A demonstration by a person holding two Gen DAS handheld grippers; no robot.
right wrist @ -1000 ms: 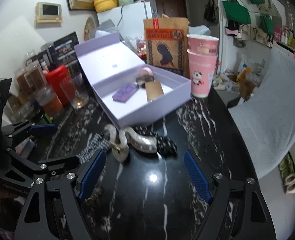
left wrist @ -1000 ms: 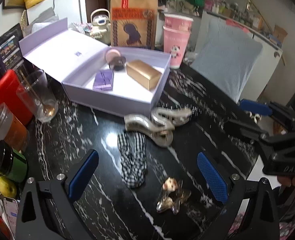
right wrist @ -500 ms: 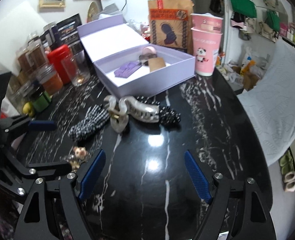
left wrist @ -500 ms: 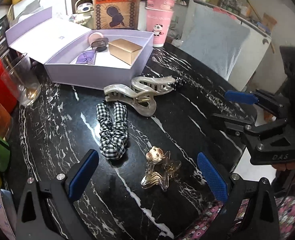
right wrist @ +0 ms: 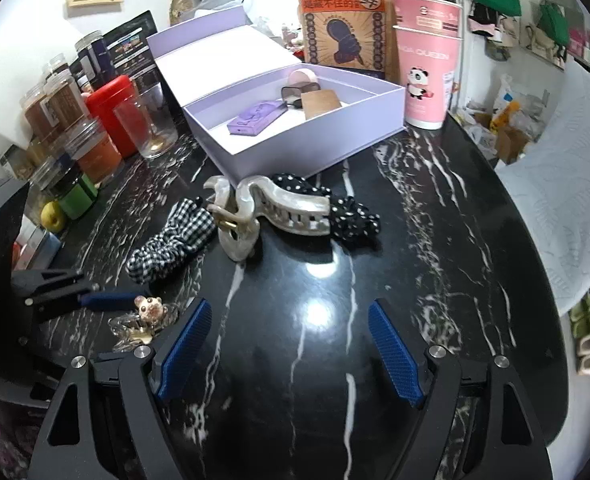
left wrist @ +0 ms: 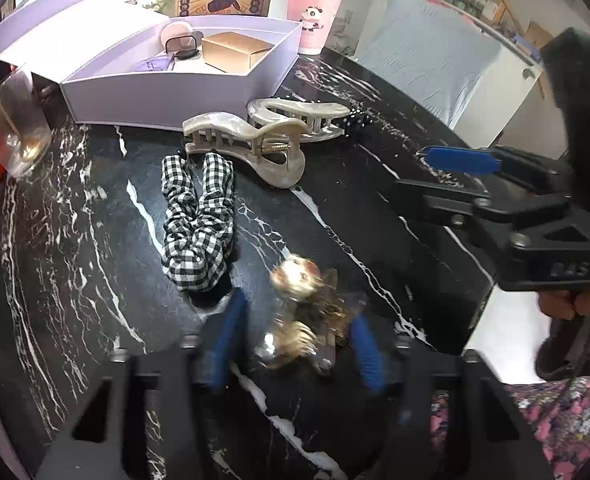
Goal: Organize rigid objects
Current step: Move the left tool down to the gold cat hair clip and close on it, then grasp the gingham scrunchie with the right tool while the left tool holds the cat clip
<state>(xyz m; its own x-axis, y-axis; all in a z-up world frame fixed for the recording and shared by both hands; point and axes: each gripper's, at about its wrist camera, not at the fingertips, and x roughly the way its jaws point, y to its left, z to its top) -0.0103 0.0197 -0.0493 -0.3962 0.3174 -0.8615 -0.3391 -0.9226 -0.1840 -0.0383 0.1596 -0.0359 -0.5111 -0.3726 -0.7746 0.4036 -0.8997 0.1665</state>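
A small amber bear hair clip lies on the black marble table between the blue pads of my left gripper; the jaws are narrowing around it, and contact is blurred. The clip also shows in the right wrist view. Two pearly claw clips lie in front of an open lilac box, which holds a gold box, a purple case and a pink compact. My right gripper is open and empty above the table.
A checked scrunchie and a polka-dot scrunchie lie by the claw clips. Jars, a red tin and a glass stand at left. Pink cups and a paper bag stand behind the box.
My left gripper has dropped low over the bear clip and its jaws have closed in from wide open to either side of it. The right gripper has pulled back slightly, staying open.
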